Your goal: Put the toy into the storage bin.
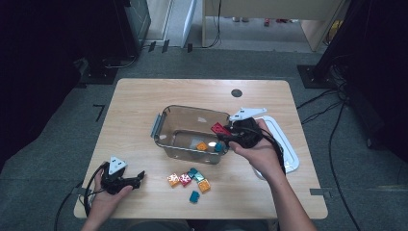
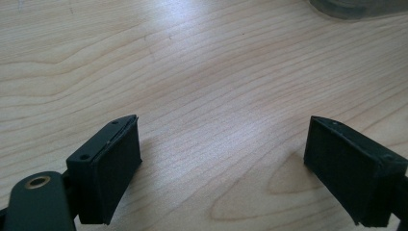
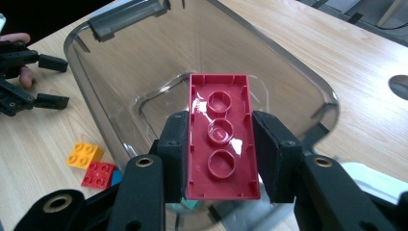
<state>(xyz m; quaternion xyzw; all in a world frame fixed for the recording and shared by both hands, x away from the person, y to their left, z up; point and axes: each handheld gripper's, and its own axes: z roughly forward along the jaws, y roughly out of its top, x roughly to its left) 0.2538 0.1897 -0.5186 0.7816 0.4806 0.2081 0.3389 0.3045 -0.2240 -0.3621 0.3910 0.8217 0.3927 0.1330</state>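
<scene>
A light wooden desk (image 1: 144,101) with rounded corners stands on a grey carpeted floor (image 1: 57,130), with dark equipment and loose cables (image 1: 332,139) along the right side and pale furniture legs beyond the far edge. A round dark grommet (image 1: 236,93) sits near the desk's far edge. At the middle of the desk stands a clear plastic bin (image 1: 166,118) with a grey handle at its left end, and a white lid (image 1: 288,149) lies beside it toward the right edge. The right gripper (image 3: 219,154) is held over the bin's right rim, its jaws pinching a red brick (image 3: 220,134) by its long sides, hollow underside facing the camera, so the brick hangs above the open bin. An orange brick (image 1: 202,146) and a teal brick (image 1: 219,147) lie on the bin's floor. Between the bin and the near edge lies a small cluster of bricks (image 1: 190,179) in orange, red and teal, touching or just beside one another, with one more teal piece (image 1: 194,196) a little nearer the edge. The left gripper (image 2: 221,163) rests at the near left corner, its jaws spread wide over bare wood grain with nothing between them.
</scene>
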